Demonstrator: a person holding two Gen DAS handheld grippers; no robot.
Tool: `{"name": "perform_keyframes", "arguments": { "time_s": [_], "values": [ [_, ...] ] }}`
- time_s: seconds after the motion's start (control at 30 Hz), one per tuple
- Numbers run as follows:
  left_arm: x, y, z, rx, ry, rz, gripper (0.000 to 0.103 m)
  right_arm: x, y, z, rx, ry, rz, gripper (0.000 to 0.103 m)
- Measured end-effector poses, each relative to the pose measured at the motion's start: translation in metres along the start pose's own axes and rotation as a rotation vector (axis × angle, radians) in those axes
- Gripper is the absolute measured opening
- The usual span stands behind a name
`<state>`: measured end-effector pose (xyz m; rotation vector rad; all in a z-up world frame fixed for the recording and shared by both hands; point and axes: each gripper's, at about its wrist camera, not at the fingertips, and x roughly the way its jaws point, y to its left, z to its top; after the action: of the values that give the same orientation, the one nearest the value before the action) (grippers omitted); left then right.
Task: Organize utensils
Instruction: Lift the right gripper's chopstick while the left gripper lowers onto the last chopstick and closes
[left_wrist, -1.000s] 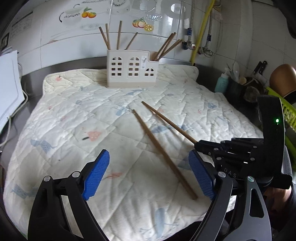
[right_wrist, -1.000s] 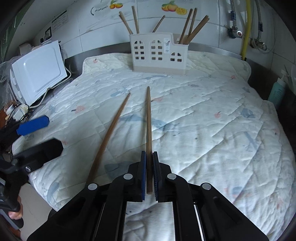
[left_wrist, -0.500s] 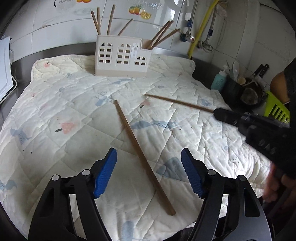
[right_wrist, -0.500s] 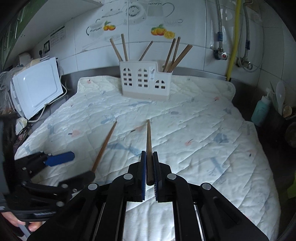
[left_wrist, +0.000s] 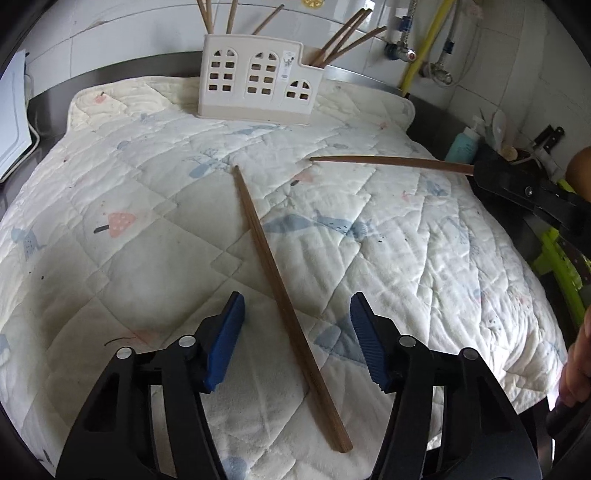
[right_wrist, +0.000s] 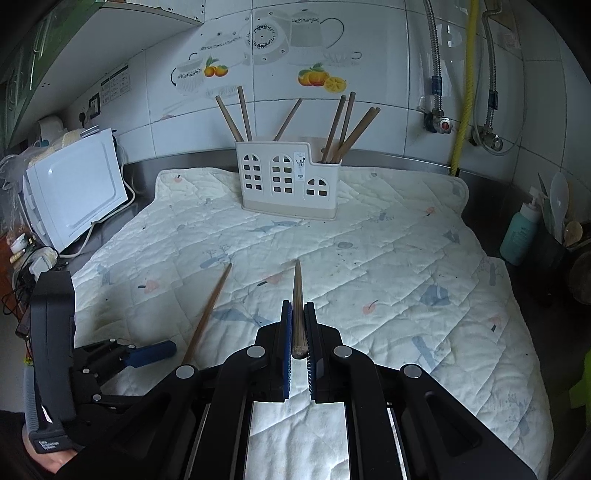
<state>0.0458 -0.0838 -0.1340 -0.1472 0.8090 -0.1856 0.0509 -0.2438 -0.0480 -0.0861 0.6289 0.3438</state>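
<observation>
A white house-shaped utensil holder (left_wrist: 256, 86) (right_wrist: 290, 179) stands at the back of the quilted mat and holds several wooden chopsticks. My right gripper (right_wrist: 298, 325) is shut on a wooden chopstick (right_wrist: 296, 295) and holds it above the mat, tip toward the holder; the held chopstick also shows in the left wrist view (left_wrist: 391, 161). A second chopstick (left_wrist: 284, 299) (right_wrist: 208, 314) lies flat on the mat. My left gripper (left_wrist: 295, 332) is open, low over the mat, its blue pads on either side of the lying chopstick's near half.
The white quilted mat (right_wrist: 369, 258) covers the steel counter. A white appliance (right_wrist: 74, 192) stands at the left. A teal bottle (right_wrist: 521, 236) and kitchen tools stand at the right edge. Pipes and a yellow hose (right_wrist: 465, 85) run down the tiled wall.
My right gripper has lifted its chopstick off the mat and drawn back. My left gripper has moved right and down, straddling the lying chopstick.
</observation>
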Motion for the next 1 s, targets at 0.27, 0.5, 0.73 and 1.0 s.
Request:
{"name": "perform_keyframes", "arguments": {
  "time_s": [0.27, 0.5, 0.73, 1.0],
  "values": [
    [0.002, 0.002, 0.002, -0.021, -0.01, 0.077, 0.037, 0.0, -0.005, -0.001, 0.007, -0.014, 0.017, 0.006],
    [0.004, -0.001, 0.003, -0.01, -0.011, 0.122, 0.034, 0.0, -0.011, -0.004, 0.017, -0.031, 0.042, 0.006],
    [0.002, 0.002, 0.001, -0.029, -0.027, 0.105, 0.034, -0.001, -0.017, -0.006, 0.033, -0.049, 0.062, 0.006],
    [0.0, 0.005, -0.003, -0.061, -0.048, 0.09, 0.034, -0.004, -0.02, -0.009, 0.045, -0.058, 0.076, 0.006]
  ]
}}
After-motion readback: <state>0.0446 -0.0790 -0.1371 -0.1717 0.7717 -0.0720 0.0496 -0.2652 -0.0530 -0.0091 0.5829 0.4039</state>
